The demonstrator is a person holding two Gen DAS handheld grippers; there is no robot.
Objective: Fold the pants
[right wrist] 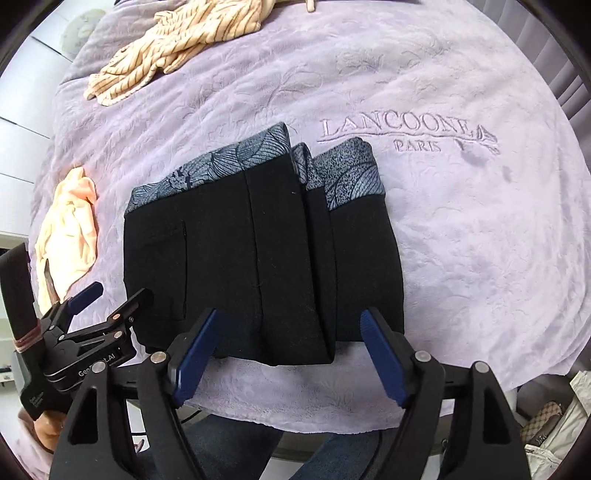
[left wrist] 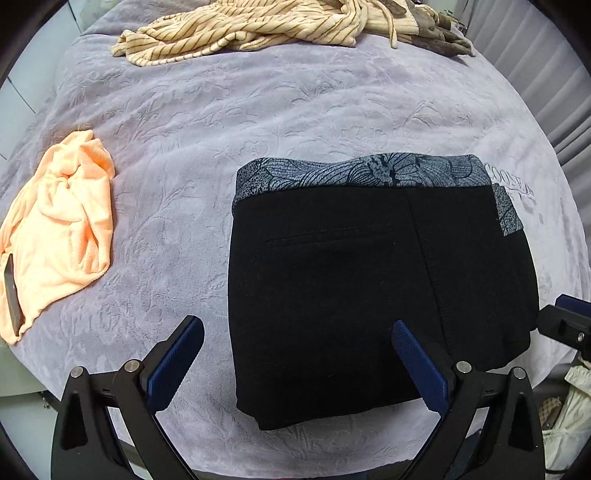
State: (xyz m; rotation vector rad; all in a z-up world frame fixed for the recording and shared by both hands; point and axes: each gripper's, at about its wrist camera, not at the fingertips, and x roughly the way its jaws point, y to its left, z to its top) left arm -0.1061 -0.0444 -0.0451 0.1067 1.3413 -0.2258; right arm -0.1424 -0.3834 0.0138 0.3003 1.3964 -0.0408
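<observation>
Right tongs point(right wrist: 288, 332) wide, nothing gripped, hovering over near edge of folded black pants point(right wrist: 258, 258) on lilac blanket point(right wrist: 461, 240). Left tongs point(left wrist: 295, 343) wide too, empty. Peach cloth point(left wrist: 59, 229) at 9 o'clock of pants, striped garment point(left wrist: 240, 29) at 12.

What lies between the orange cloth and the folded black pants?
Only bare lilac blanket separates orange cloth from pants; the left wrist view shows it.

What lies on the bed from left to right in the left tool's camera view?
Peach towel → striped cream garment → folded black pants → embroidered lettering on the blanket.
</observation>
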